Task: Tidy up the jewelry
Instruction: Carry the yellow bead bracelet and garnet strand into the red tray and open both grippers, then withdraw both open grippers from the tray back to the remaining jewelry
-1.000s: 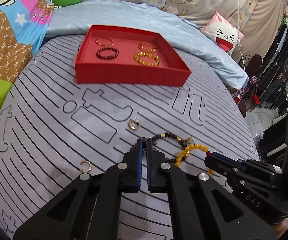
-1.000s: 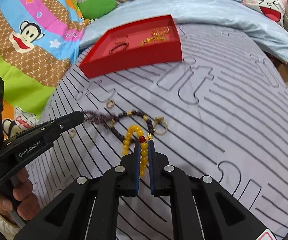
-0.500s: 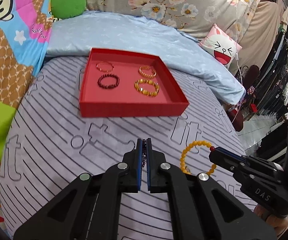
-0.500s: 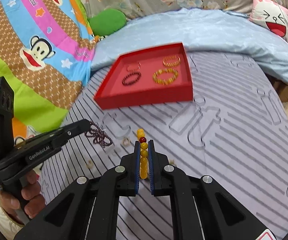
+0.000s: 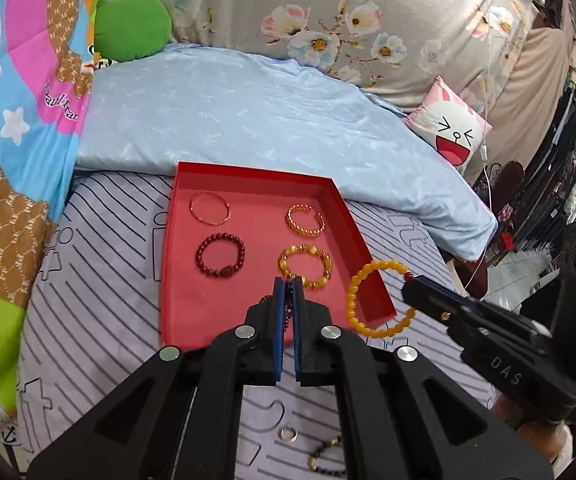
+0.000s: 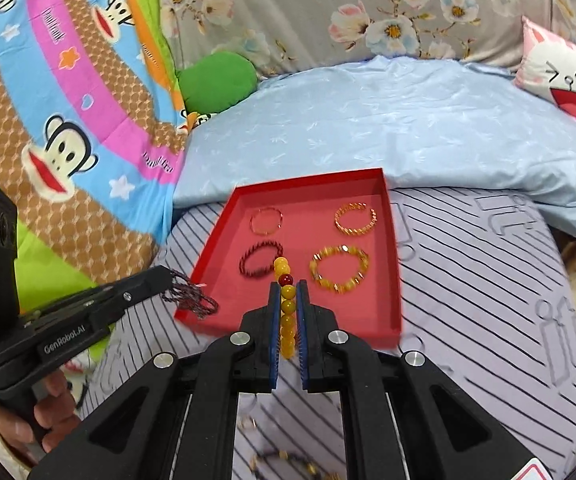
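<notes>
left wrist view: striped grey bedsheet (image 5: 100,280) under red tray (image 5: 176,240); both grippers' fingers clamp bead bracelets.

A bed (image 5: 100,280) fills the room, spread with a pale lilac sheet printed with dark stripes. A light blue quilt (image 5: 248,120) lies bunched across its far side. Behind it hangs a grey floral cloth (image 5: 367,20), and to the left a bright cartoon-monkey blanket (image 6: 68,128). A green cushion (image 5: 132,28) and a pink laughing-face pillow (image 5: 447,128) sit at the edges. Dark clothes (image 5: 547,208) hang at far right.
</notes>
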A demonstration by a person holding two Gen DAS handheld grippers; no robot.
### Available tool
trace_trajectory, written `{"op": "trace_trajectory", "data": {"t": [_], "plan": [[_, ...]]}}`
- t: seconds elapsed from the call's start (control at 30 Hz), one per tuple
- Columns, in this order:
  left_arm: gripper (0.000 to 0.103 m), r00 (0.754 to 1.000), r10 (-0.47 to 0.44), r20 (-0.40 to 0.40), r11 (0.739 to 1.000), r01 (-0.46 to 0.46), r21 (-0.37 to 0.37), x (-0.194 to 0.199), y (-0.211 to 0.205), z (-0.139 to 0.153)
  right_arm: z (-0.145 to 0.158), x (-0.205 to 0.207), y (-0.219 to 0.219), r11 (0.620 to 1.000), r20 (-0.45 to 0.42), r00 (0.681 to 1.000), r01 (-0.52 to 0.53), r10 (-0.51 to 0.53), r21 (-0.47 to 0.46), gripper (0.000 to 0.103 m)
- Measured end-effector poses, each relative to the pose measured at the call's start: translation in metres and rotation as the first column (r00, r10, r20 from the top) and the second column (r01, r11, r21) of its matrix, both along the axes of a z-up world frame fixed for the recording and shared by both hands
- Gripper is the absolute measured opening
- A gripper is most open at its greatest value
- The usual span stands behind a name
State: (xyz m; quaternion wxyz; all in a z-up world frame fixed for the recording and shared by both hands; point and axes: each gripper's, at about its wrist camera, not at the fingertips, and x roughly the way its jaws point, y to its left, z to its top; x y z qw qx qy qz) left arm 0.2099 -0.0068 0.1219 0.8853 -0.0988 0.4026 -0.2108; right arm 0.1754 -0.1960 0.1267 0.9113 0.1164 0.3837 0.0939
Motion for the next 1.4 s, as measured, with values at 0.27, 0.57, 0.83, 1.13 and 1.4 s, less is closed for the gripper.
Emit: {"op": "trace_trajectory", "data": {"t": [0.27, 0.57, 0.83, 1.13, 1.4], "plan": [[0.003, 0.978, 0.062, -0.198, 0.998, -0.066, -0.016, 0.054, -0.004, -0.057, -0.056, 0.049, 0.006, 1.0, -0.126, 0.992, -0.01, 0.009, -0.008, 0.007], [0.004, 0.966, 0.149, -0.21, 0.986, -0.128, 0.109, 0.075, 0.003, -0.087, -0.09, 0.061, -0.011, 0.998, -0.186, 0.981, 0.041, -0.049, -0.049, 0.007], [0.033, 0.969, 0.2, -0.143, 0.977, -0.186, 0.103, 0.079, 0.017, -0.081, -0.082, 0.055, -0.014, 0.994, -0.118, 0.99, 0.072, -0.082, -0.087, 0.042], [0.035, 0.968, 0.229, -0.098, 0.969, -0.218, 0.113, 0.06, 0.027, -0.066, -0.068, 0.041, -0.018, 0.995, -0.097, 0.991, 0.081, -0.087, -0.064, 0.042], [0.035, 0.973, 0.219, -0.074, 0.971, -0.209, 0.118, 0.028, 0.03, -0.051, -0.056, 0.013, -0.013, 0.996, -0.081, 0.994, 0.073, -0.078, -0.06, 0.042]]}}
